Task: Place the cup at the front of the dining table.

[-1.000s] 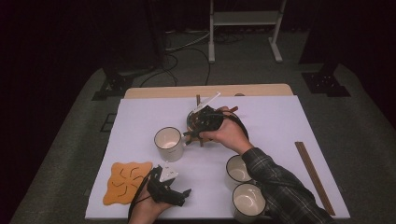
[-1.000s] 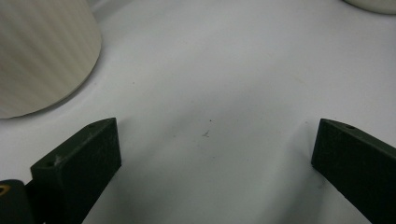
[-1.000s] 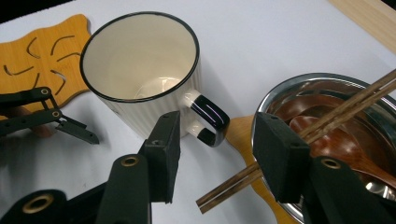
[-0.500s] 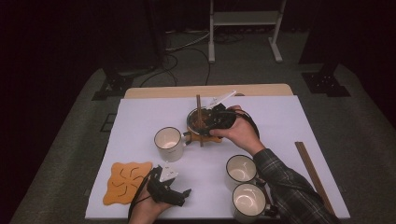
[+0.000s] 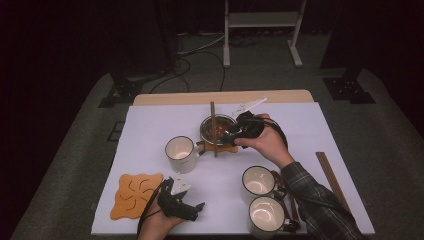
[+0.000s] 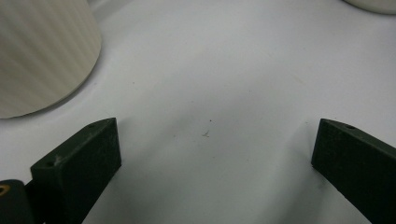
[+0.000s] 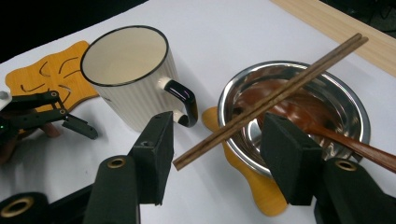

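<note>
A steel bowl (image 5: pixel 222 125) stands on an orange coaster (image 5: pixel 227 148) at mid table, with a wooden spoon (image 7: pixel 336 135) inside it. A pair of dark chopsticks (image 5: pixel 213 127) lies across its rim. My right gripper (image 7: pixel 217 140) is just right of the bowl. Its jaws have just been opening, and they stand either side of the chopsticks' (image 7: pixel 280 91) near end without pressing on it. A cream mug (image 5: pixel 181 152) stands left of the bowl. At the front edge my left gripper (image 5: pixel 196 211) rests open over the bare white sheet (image 6: pixel 210 93).
Two more cream mugs (image 5: pixel 258 181) (image 5: pixel 266 216) stand at the front right, near the right forearm. Another orange coaster (image 5: pixel 135 194) lies at the front left. A wooden strip (image 5: pixel 331 180) lies along the right edge. The wooden table edge (image 5: pixel 225 97) shows at the back.
My right hand has drawn to the right off the bowl, and the chopsticks now rest across the rim. The left hand has stayed put.
</note>
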The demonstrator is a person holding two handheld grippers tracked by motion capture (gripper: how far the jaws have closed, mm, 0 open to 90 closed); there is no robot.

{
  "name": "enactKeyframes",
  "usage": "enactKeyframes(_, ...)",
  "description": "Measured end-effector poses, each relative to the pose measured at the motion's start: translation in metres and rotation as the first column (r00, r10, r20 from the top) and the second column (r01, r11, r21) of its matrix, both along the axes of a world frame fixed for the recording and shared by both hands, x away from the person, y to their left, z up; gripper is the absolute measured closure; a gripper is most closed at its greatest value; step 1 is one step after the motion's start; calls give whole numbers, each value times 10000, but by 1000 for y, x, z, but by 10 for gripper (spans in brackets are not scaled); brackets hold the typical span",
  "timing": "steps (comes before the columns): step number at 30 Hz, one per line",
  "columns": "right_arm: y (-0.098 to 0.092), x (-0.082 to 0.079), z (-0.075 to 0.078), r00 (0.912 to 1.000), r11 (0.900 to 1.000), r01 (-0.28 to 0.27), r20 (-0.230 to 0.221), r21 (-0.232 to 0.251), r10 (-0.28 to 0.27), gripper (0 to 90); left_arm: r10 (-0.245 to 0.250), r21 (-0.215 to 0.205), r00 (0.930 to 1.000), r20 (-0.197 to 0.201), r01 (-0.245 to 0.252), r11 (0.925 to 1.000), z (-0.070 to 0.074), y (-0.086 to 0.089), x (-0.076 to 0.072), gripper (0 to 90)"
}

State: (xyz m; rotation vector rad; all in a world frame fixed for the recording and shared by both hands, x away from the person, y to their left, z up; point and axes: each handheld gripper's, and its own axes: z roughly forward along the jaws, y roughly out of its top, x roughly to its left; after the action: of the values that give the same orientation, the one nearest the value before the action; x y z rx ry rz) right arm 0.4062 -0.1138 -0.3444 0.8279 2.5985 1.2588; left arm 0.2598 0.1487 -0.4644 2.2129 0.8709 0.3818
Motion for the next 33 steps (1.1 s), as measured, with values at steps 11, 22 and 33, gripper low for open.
enactKeyframes(11, -25, -2, -3, 9987, 9983, 506, -25, 276, -506, 411, 3, -7, 10000, 14, -3, 10000, 0, 0, 0, 3)
enactKeyframes(22, -54, -5, -15, 9933, 9917, 1152, 45, 564, -1156, 397, 1, 2, 10000, 38, -1, 10000, 0, 0, 0, 3)
enactKeyframes(33, -90, -14, -30, 9811, 9782, 1928, 23, 776, -1936, 392, 11, -6, 10000, 26, -11, 10000, 0, 0, 0, 3)
